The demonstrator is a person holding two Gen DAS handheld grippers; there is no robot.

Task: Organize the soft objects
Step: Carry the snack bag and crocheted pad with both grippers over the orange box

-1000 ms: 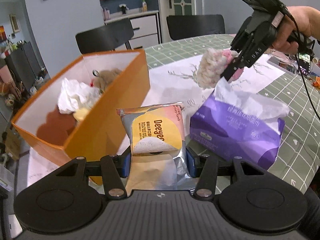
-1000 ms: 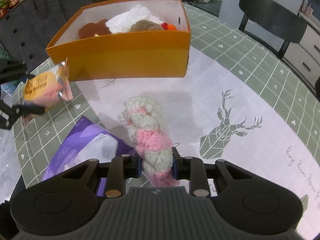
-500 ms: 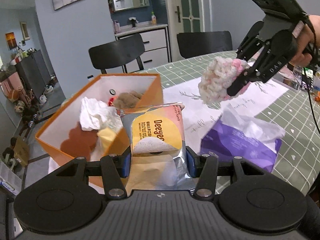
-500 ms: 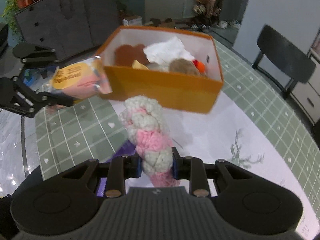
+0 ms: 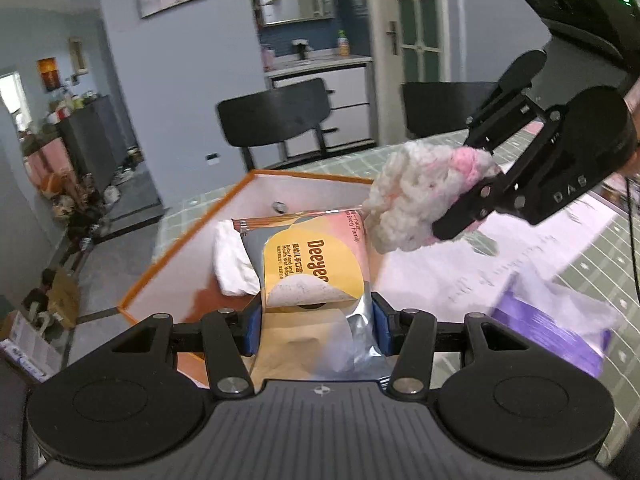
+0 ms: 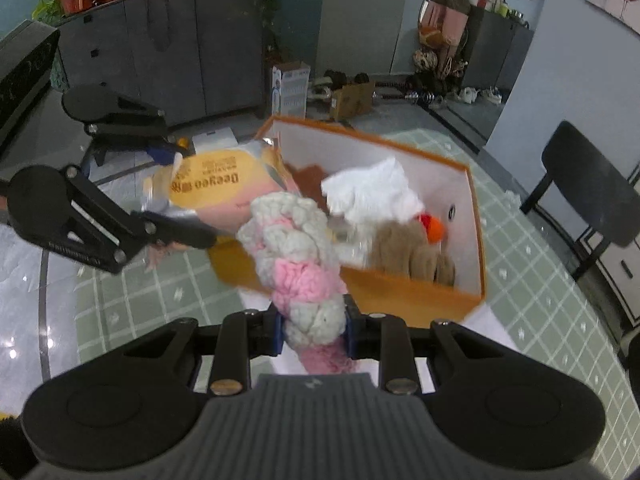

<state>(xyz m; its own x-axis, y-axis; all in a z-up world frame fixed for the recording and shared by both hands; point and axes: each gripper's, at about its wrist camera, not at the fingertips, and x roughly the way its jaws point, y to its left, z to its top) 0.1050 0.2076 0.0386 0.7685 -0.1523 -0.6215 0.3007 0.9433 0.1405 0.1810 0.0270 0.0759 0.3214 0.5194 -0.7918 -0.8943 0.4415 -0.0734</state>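
L gripper (image 5: 316, 330) clamped on wet-wipe pack (image 5: 310, 264), held in air over near edge of orange box (image 6: 474, 216). Box holds white tissue wad (image 6: 372, 192) + brown plush (image 6: 408, 252). R gripper (image 6: 314, 330) clenched on pink/white knit piece (image 6: 298, 252), just beside pack, above box rim. Purple tissue pack (image 5: 556, 330) on table, far right.

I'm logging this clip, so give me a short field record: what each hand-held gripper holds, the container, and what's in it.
left hand-held gripper: shut on wet wipes pack
right hand-held gripper: shut on knitted yarn piece
container: orange box, open top
in box: white cloth, brown plush toy
left on table: purple tissue pack
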